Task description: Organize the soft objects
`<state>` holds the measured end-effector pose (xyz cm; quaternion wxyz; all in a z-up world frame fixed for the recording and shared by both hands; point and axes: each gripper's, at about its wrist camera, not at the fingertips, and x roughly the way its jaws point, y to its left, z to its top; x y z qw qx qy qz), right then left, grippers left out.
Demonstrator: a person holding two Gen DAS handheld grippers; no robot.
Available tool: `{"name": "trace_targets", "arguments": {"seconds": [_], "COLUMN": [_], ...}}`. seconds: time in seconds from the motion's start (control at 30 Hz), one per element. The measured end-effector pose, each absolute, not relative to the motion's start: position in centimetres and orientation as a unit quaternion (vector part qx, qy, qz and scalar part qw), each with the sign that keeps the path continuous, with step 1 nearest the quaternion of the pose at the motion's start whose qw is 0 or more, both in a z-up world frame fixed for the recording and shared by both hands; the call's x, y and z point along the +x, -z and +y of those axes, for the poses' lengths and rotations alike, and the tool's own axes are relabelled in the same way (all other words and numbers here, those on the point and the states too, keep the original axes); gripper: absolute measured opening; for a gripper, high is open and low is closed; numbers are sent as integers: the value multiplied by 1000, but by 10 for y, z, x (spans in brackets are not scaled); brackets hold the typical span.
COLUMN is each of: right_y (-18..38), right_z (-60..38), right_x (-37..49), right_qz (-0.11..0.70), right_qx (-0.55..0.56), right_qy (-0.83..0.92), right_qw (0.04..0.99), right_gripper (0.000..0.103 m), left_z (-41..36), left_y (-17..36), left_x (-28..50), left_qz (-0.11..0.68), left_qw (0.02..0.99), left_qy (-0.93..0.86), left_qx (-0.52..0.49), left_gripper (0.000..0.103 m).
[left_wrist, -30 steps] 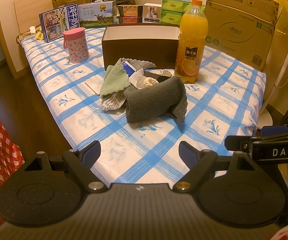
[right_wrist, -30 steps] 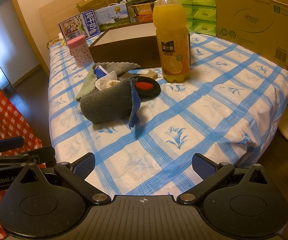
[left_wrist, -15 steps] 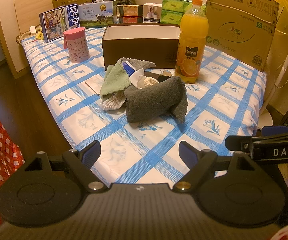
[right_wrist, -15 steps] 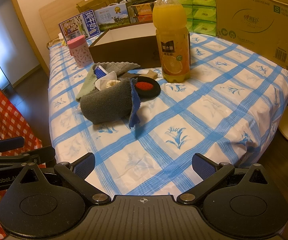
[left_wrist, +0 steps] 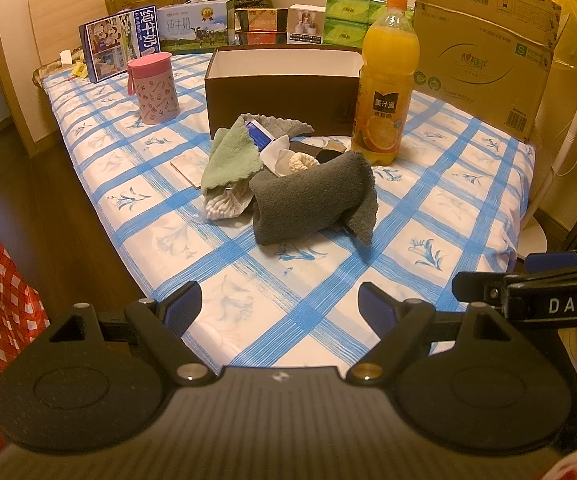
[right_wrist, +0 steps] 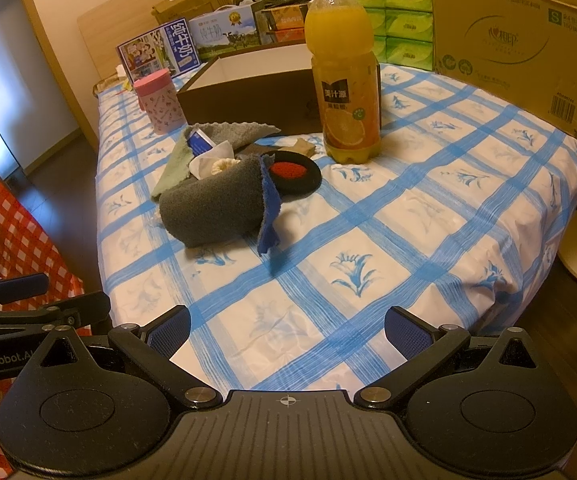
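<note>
Left gripper (left_wrist: 279,306) and right gripper (right_wrist: 287,330), both spread wide and empty, above the near edge of the checked tablecloth (left_wrist: 428,216). Pile of cloths (left_wrist: 312,196) mid-table, before the brown box (left_wrist: 284,92), beside the juice bottle (left_wrist: 386,84).

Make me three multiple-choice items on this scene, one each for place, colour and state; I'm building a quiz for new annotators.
1. The orange juice bottle stands
A. inside the brown box
B. beside the brown box, on the tablecloth
C. on the floor

2. The cup's lid is
A. pink
B. black
C. yellow

3. The left gripper and right gripper are
A. both shut on cloth
B. one open, one shut
C. both open, empty

Key: 1 B, it rests at the box's corner; 2 A, pink top; 3 C, the fingers are spread with only tablecloth between.
</note>
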<state>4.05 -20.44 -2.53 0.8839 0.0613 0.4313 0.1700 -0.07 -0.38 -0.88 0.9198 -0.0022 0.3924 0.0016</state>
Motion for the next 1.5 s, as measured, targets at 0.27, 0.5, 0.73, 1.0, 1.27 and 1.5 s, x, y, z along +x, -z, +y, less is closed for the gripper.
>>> {"name": "trace_targets", "arguments": {"seconds": [0.27,0.5,0.73,1.0,1.27,1.5], "right_y": [25,27,35,29,18,14], "right_z": [-202,-203,-201,-199,-185,-165], "right_x": [41,45,56,80,107,139], "right_qz": [432,432,423,386,353,332], "right_qx": [62,61,62,77,72,67], "right_qy": [-170,-170,-175,-205,-234,-265], "right_qw": [884,884,887,896,903,903], "right_gripper": [103,103,103,103,102,80], "left_z": [-4,-2,8,14,23,33], "left_y": [9,15,18,17,13,15], "left_x": [-1,0,8,34,62,88], "left_qz": [393,394,394,386,374,370], "left_qw": [920,919,919,922,927,929], "left_qy": [-2,-2,-2,-8,-14,-16], "left_qx": [-2,-2,-4,-4,-5,-12], "left_gripper": [84,84,84,84,81,75]}}
